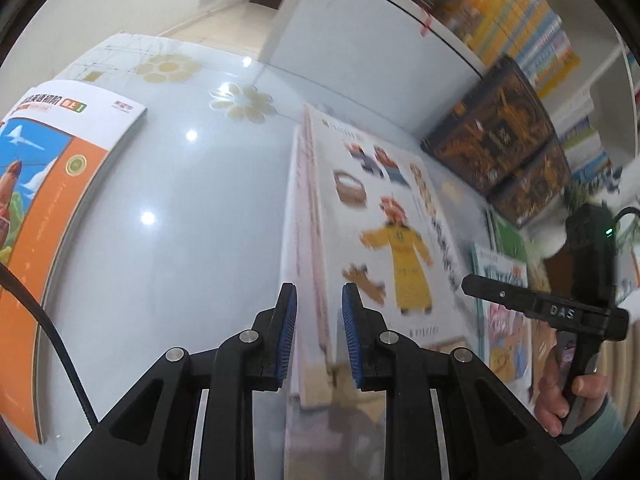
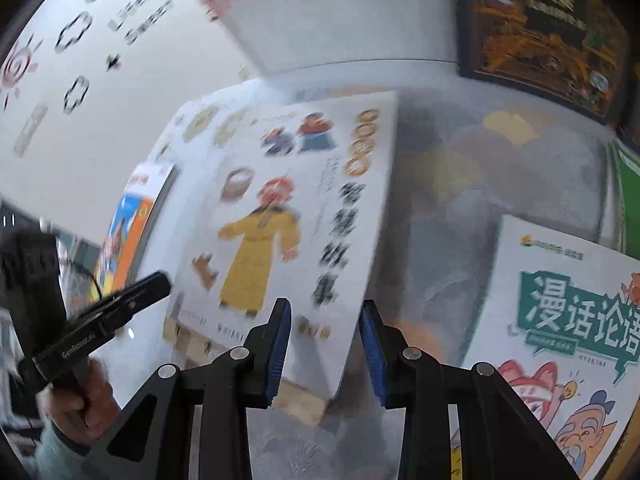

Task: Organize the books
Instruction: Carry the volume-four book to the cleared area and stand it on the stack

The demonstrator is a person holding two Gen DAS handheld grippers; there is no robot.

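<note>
Left wrist view: left gripper [image 1: 319, 330] jaws slightly apart, white picture book [image 1: 384, 236] edge between pads, contact unclear. Orange book [image 1: 60, 208] far left on table [image 1: 192, 208].
Right wrist view: right gripper [image 2: 325, 346] jaws apart around same book's near corner, not pressing; comic book [image 2: 560, 320] right.

The left tool [image 1: 319, 330] points down at a white picture book [image 1: 384, 240] with a yellow-robed figure on its cover, the book's spine edge running into the gap between the blue pads [image 1: 287, 332], which stand apart and do not visibly press on it. Left of it, an orange and blue book [image 1: 52, 200] lies flat on the glossy pale surface [image 1: 180, 208] printed with flower shapes. At right a hand [image 1: 568, 396] holds the right tool [image 1: 532, 304] over more books [image 1: 506, 312], with two dark patterned boxes [image 1: 500, 148] and shelved books [image 1: 520, 20] behind.
</note>
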